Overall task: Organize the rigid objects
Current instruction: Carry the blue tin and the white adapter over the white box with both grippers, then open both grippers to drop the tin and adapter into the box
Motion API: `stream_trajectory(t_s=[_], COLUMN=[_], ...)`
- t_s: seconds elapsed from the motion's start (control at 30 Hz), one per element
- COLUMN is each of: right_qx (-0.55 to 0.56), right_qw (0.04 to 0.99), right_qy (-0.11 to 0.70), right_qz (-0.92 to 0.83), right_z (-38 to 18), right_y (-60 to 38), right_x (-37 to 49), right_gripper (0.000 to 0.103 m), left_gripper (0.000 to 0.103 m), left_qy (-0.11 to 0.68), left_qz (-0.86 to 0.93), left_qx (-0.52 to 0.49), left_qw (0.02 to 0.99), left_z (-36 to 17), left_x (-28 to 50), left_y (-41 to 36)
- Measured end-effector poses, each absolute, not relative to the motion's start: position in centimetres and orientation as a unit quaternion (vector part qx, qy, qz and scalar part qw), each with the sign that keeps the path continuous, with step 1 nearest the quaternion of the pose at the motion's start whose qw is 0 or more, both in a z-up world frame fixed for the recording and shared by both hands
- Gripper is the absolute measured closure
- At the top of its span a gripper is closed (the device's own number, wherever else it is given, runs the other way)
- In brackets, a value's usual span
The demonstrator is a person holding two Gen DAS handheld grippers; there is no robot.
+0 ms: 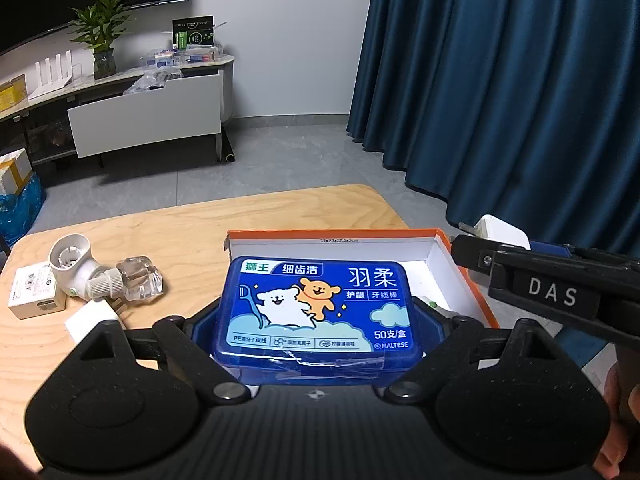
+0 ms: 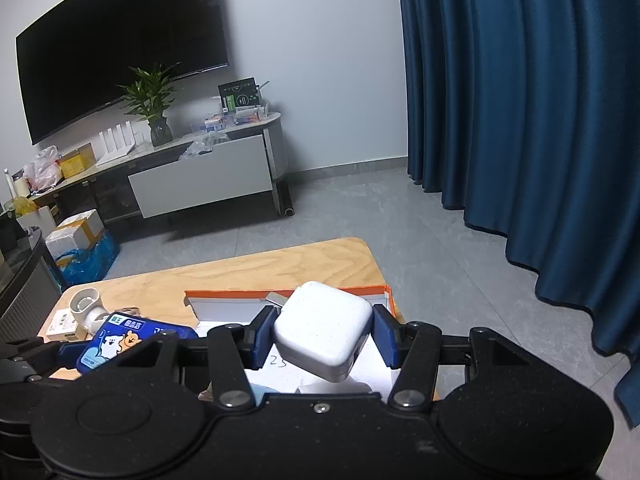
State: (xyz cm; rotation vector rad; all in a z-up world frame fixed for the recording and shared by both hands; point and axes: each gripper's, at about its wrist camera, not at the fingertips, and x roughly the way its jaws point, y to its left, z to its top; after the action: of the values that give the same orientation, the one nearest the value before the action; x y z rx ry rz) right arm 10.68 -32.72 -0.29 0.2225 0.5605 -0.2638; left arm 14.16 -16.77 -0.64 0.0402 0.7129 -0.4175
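Observation:
My left gripper (image 1: pixel 318 320) is shut on a blue dental-floss box (image 1: pixel 318 306) with cartoon bears, held above the near edge of the orange-rimmed white cardboard box (image 1: pixel 464 276). My right gripper (image 2: pixel 322 334) is shut on a white power adapter (image 2: pixel 324 328), tilted, above the same cardboard box (image 2: pixel 224 304). The floss box (image 2: pixel 116 342) and left gripper show at the lower left of the right wrist view. The right gripper (image 1: pixel 532 276) with the adapter (image 1: pixel 500 232) shows at the right of the left wrist view.
On the wooden table (image 1: pixel 192 232) left of the box lie a white plug-in device with a clear bottle (image 1: pixel 100 276), a small white carton (image 1: pixel 34 290) and a white block (image 1: pixel 94 316). Blue curtains (image 1: pixel 520 100) hang right; a TV cabinet (image 1: pixel 148 116) stands behind.

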Motion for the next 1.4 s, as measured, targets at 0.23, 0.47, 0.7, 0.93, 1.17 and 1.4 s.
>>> stream_trajectory(t_s=[0.23, 0.47, 0.7, 0.93, 1.17, 1.4], right_qx=[0.109, 0.110, 0.112, 0.111, 0.114, 0.116], right_qw=[0.943, 0.939, 0.936, 0.936, 0.936, 0.936], right_qy=[0.288, 0.297, 0.305, 0.303, 0.303, 0.301], right_qz=[-0.129, -0.133, -0.136, -0.139, -0.138, -0.138], right_z=[-1.1, -1.8, -2.4, -2.5, -2.6, -2.8], right_y=[-33.0, -33.5, -34.1, -34.4, -34.8, -35.0], right_x=[11.9, 12.9, 13.7, 14.2, 14.6, 15.0], right_gripper=[0.040, 0.040, 0.040, 0.040, 0.040, 0.039], left_gripper=[0.009, 0.009, 0.009, 0.009, 0.009, 0.009], left_qy=[0.351, 0.353, 0.355, 0.354, 0.354, 0.352], left_qz=[-0.200, -0.197, -0.200, -0.203, -0.204, -0.203], left_qx=[0.020, 0.020, 0.020, 0.024, 0.030, 0.034], left_qw=[0.915, 0.914, 0.913, 0.912, 0.912, 0.913], left_z=[-1.0, -1.2, -1.4, -1.6, -1.8, -2.1], left_x=[14.9, 15.6, 16.1, 16.5, 17.0, 17.8], left_y=[-16.9, -17.1, -17.4, -17.9, -18.7, -19.2])
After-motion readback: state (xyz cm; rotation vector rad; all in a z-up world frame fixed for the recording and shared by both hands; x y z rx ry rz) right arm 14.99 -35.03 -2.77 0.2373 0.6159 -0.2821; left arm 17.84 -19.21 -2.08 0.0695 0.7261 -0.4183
